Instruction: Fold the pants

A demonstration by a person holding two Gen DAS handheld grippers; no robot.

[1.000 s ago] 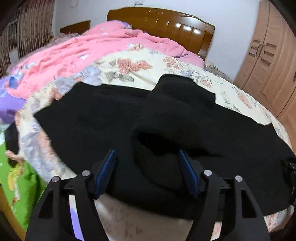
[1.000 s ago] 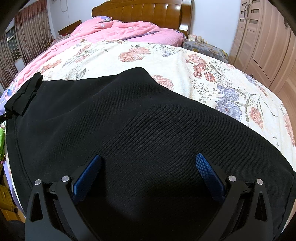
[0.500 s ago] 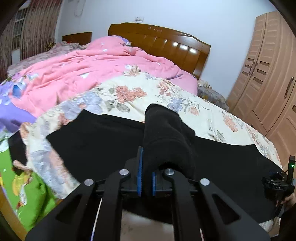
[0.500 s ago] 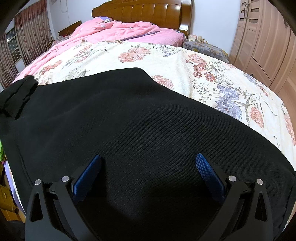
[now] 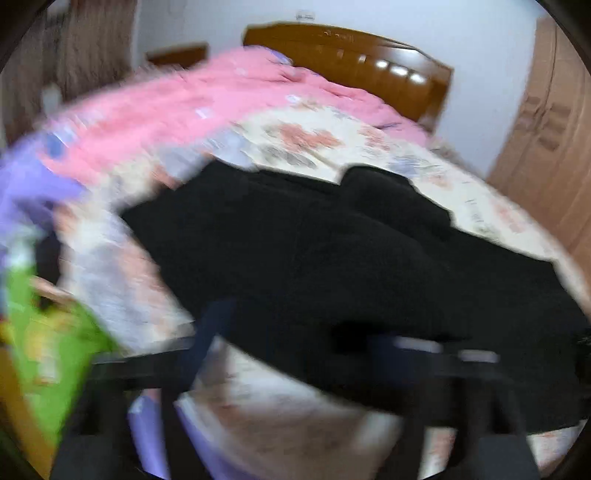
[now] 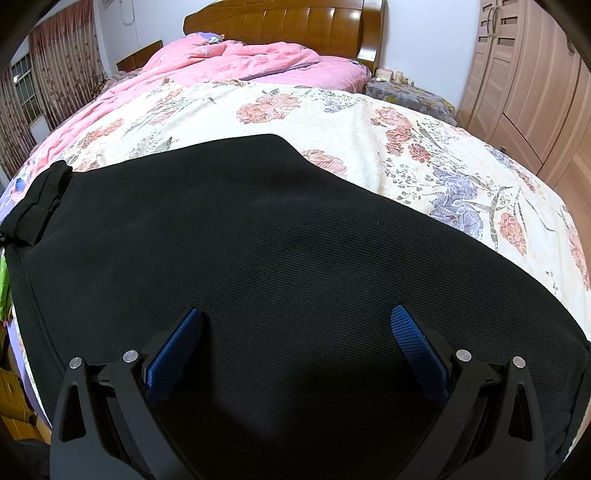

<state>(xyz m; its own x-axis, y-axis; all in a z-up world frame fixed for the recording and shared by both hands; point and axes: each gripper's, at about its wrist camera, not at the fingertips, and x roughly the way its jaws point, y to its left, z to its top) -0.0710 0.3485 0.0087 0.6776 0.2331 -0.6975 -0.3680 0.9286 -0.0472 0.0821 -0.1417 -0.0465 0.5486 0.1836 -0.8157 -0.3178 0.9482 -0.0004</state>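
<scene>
Since half a second ago the left gripper [image 5: 295, 332] has gone from pinched shut on a raised fold of the black pants [image 5: 332, 258] to spread wide, and the fold has dropped back onto the garment.

Left wrist view: the frame is heavily motion-blurred. The two fingers stand far apart; one blue pad [image 5: 210, 332] is visible at lower left, the other is lost against the dark cloth at lower right. No cloth sits between them as far as the blur allows. The pants lie spread across the near part of the floral bedspread [image 5: 314, 144], with a bunched lump of cloth at their far edge. A pink quilt [image 5: 221, 103] covers the far side of the bed below the wooden headboard [image 5: 351, 62]. A wardrobe [image 5: 546, 140] stands at right.

Right wrist view: the right gripper [image 6: 295, 332] is fully spread, blue pads [image 6: 413, 339] wide apart and empty, positioned low over the pants [image 6: 258, 240]. The cloth lies flat and smooth on the floral bedspread [image 6: 369, 118]. A folded cuff or band [image 6: 37, 203] rests at the left end of the garment. Pink quilt [image 6: 229, 62], headboard [image 6: 288, 26] and wardrobe [image 6: 528, 74] occupy the background.
</scene>
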